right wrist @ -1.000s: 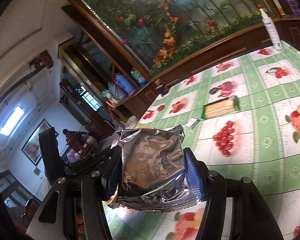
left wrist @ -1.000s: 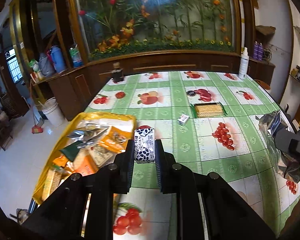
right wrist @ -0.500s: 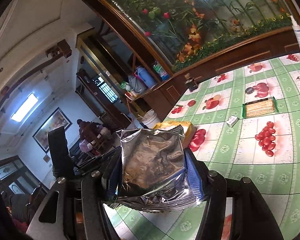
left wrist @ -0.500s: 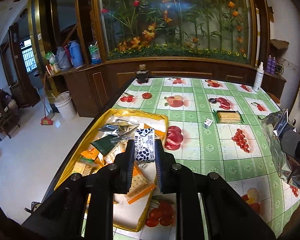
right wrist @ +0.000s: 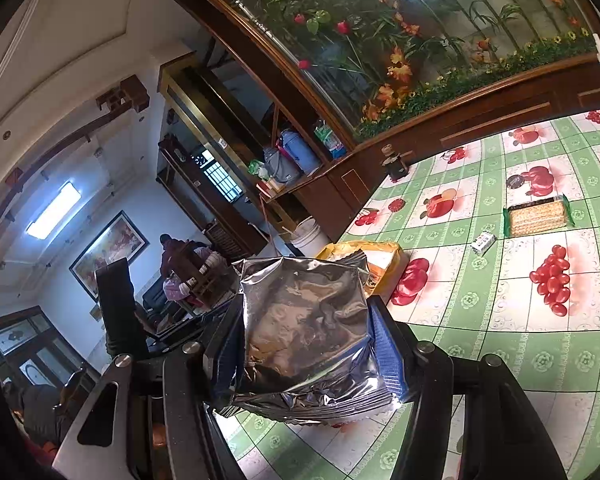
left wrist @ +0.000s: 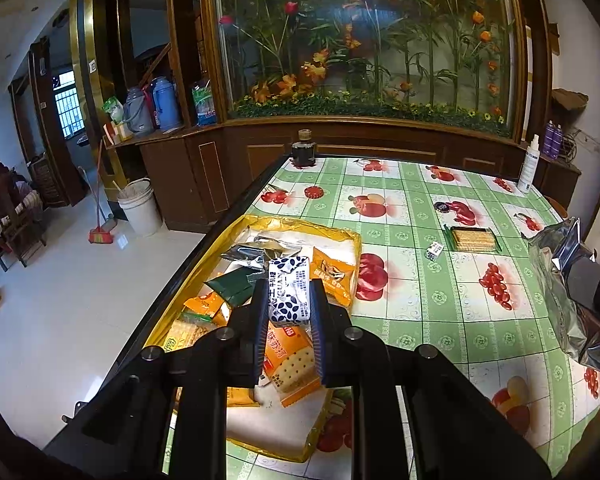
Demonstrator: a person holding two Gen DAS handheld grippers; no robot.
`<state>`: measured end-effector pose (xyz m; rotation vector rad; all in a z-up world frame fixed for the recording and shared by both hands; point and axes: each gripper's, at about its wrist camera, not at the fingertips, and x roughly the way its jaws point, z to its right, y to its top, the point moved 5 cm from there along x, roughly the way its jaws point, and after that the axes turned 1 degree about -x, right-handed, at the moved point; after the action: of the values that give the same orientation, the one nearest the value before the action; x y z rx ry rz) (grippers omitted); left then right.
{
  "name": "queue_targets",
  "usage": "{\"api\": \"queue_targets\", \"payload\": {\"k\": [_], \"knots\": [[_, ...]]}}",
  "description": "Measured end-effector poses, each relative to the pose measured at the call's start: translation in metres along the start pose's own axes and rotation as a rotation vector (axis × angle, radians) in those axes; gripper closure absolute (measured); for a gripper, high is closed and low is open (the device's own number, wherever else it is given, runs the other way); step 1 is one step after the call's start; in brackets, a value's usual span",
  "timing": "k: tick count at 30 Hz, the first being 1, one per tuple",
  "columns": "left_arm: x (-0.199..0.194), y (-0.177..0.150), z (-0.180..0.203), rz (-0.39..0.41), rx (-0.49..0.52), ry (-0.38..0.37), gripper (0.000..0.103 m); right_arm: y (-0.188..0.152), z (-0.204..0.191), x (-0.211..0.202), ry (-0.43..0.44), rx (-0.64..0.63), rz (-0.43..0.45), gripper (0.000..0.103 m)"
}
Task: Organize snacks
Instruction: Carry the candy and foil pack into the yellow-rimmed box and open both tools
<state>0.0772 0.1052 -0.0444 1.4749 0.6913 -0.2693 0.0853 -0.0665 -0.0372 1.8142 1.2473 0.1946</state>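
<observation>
Silver foil bag [right wrist: 306,328] blocks most of the yellow tray [right wrist: 384,249] in the right view. Left gripper [left wrist: 289,307] pinches a blue-dotted white snack packet [left wrist: 290,294] narrowly above that tray; right gripper [right wrist: 308,344], half-spread, clamps the foil bag. Since earlier, the packet sits further over the tray.

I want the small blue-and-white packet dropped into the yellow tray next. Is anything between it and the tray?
Nothing visible: the left gripper holds the blue-and-white packet directly over the yellow tray, with only loose snack packets lying below.
</observation>
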Motion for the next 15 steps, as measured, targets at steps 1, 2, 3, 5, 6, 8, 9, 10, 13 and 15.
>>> {"api": "queue_targets", "payload": {"k": [1, 2, 3, 5, 6, 8, 9, 10, 13, 15], "knots": [[0.001, -0.001, -0.002, -0.002, -0.002, 0.001, 0.086, 0.000, -0.001, 0.002, 0.003, 0.001, -0.002, 0.044], [0.002, -0.001, -0.003, -0.003, -0.004, 0.004, 0.086, 0.000, -0.001, 0.003, 0.007, 0.001, -0.004, 0.044], [0.003, -0.001, -0.005, -0.005, -0.007, 0.007, 0.086, 0.000, -0.001, 0.006, 0.009, 0.000, -0.007, 0.044], [0.006, -0.003, -0.011, -0.011, -0.014, 0.012, 0.086, 0.001, -0.002, 0.012, 0.014, 0.000, -0.016, 0.044], [0.008, -0.005, -0.015, -0.016, -0.020, 0.013, 0.086, 0.001, -0.001, 0.015, 0.016, 0.002, -0.019, 0.044], [0.016, -0.009, -0.026, -0.037, -0.036, 0.030, 0.086, 0.003, 0.003, 0.025, 0.029, 0.016, -0.029, 0.044], [0.022, -0.011, -0.034, -0.054, -0.051, 0.036, 0.086, 0.005, 0.004, 0.031, 0.035, 0.022, -0.033, 0.044], [0.028, -0.014, -0.040, -0.073, -0.068, 0.040, 0.086, 0.007, 0.007, 0.041, 0.039, 0.031, -0.039, 0.044], [0.046, -0.021, -0.061, -0.126, -0.126, 0.044, 0.086, 0.011, 0.013, 0.069, 0.068, 0.056, -0.053, 0.044], [0.056, -0.024, -0.067, -0.152, -0.141, 0.049, 0.086, 0.014, 0.013, 0.090, 0.058, 0.048, -0.071, 0.044]]}}
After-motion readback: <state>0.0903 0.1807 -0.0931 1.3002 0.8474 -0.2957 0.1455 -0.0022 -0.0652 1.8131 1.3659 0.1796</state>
